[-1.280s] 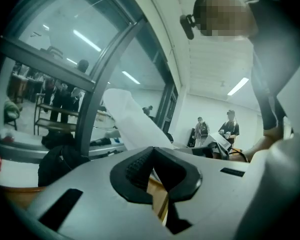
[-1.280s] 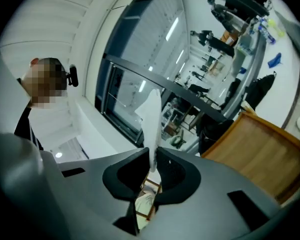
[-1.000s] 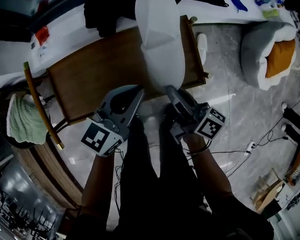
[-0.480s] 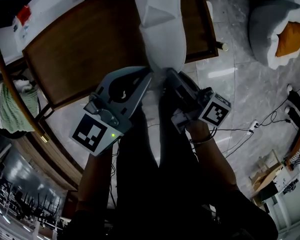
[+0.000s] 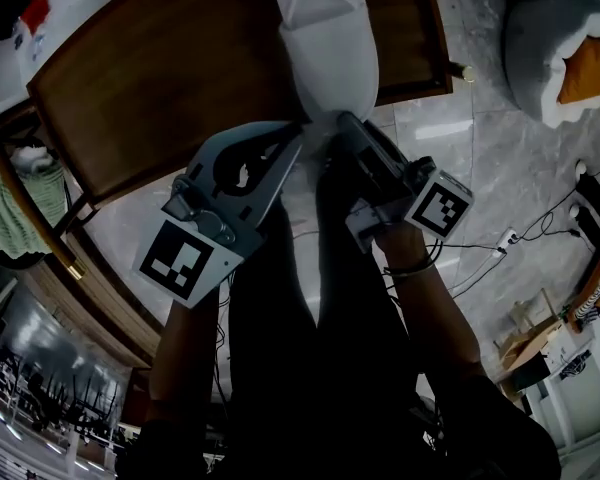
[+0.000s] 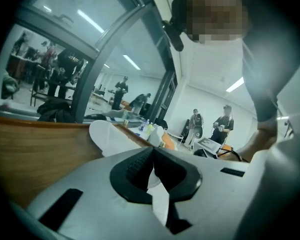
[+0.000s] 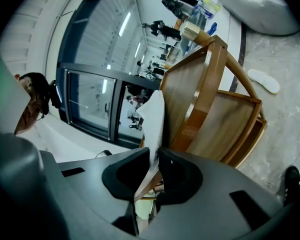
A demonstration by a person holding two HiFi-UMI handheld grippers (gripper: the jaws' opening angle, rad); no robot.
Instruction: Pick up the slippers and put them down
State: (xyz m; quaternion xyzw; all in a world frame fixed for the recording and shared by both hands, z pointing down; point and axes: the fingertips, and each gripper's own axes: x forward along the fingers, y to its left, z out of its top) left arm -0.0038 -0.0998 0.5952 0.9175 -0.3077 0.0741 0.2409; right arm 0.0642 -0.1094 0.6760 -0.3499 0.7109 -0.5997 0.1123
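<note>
A white slipper (image 5: pixel 325 38) lies lengthwise over the wooden table (image 5: pixel 160 88), with its near end held by both grippers. My left gripper (image 5: pixel 298 136) is shut on that end from the left. In the left gripper view white fabric (image 6: pixel 110 136) runs out from between the dark pads of my left gripper (image 6: pixel 155 170). My right gripper (image 5: pixel 342 124) is shut on the same end from the right. In the right gripper view the slipper's thin edge (image 7: pixel 154 114) stands up between the pads of my right gripper (image 7: pixel 154 171). A second white slipper (image 7: pixel 264 80) lies on the floor beyond the table.
A grey beanbag with an orange cushion (image 5: pixel 565 53) sits on the marble floor at the right. A basket with a green towel (image 5: pixel 15 208) stands left of the table. Cables (image 5: pixel 510 258) trail over the floor at the right. People stand in the background (image 6: pixel 222 126).
Both grippers have sunk with the slipper towards the table top, and the slipper's near end now sits lower over the table's front edge. Both grips are unchanged.
</note>
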